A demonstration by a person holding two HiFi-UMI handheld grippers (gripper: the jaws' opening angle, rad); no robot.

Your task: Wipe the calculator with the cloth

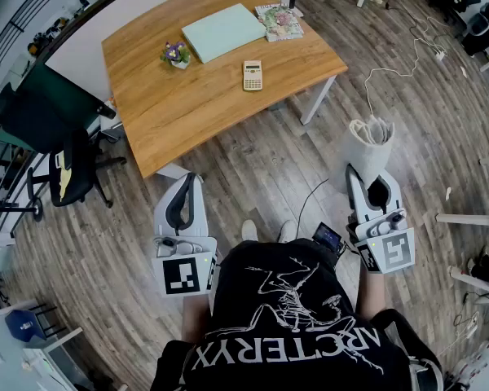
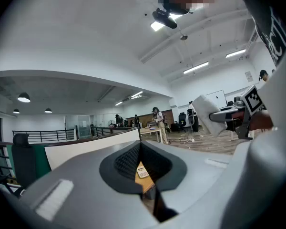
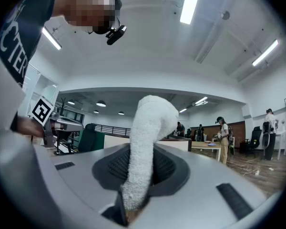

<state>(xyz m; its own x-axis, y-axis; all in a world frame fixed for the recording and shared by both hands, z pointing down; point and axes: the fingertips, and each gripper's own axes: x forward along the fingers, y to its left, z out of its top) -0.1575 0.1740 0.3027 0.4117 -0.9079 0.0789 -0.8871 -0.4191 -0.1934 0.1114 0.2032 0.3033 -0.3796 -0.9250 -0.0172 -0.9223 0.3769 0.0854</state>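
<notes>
Head view shows a person in a black T-shirt (image 1: 289, 332) standing on a wood floor (image 1: 253, 177), well back from a wooden table (image 1: 187, 96), with a gripper in each hand held low at either side of the body. The calculator (image 1: 253, 75) lies flat on the table near its right edge, apart from everything else and well away from both grippers. Behind it on the tabletop are a pale green pad (image 1: 224, 32), a magazine (image 1: 280, 21) just to the right of the pad, and a small potted plant (image 1: 176, 53) to the left. The right gripper (image 1: 373, 173) is clamped on the cloth (image 1: 371, 137); the right gripper view shows the white cloth pinched between the jaws and rising up in a thick roll that bends over at the top. The left gripper (image 1: 187, 182) has its jaws drawn together with nothing held; in the left gripper view only a thin slit stays between the black pads, and through it a strip of table and the calculator can be seen far off. A dark office chair (image 1: 49, 137) stands at the left of the table, and a white cable (image 1: 391, 70) trails over the floor at the right.
</notes>
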